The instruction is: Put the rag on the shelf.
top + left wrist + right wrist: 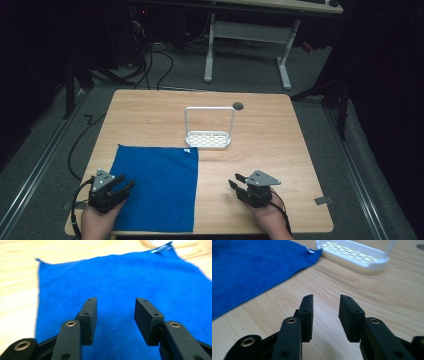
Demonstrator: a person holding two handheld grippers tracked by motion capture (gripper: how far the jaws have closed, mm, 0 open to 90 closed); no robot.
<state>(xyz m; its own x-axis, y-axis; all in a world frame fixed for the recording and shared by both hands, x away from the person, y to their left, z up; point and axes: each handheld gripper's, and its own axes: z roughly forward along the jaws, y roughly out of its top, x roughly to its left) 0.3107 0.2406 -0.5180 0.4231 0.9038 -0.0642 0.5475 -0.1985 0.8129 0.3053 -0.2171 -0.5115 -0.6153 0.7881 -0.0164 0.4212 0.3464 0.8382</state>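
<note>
High view: a flat blue square microfibre cloth (157,187) lies spread on the pale wooden counter (280,150), ready for handling; left claw (125,186) over it and right claw (235,181) beside it gape empty.

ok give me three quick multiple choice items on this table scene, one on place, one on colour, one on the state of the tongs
1. Where is the white slotted plastic rack with the tall loop handle?
A. on the cloth
B. just beyond the cloth's far right corner
C. at the table's near edge

2. What colour is the flat square cloth?
A. red
B. green
C. blue

3. How do the left tongs and right tongs stand?
A. both open, empty
B. both shut
C. left holds the cloth

Key: 1 B, the high view shows it on bare wood past that corner; 2 C, plainly blue; 3 A, a gap shows between each pair.
</note>
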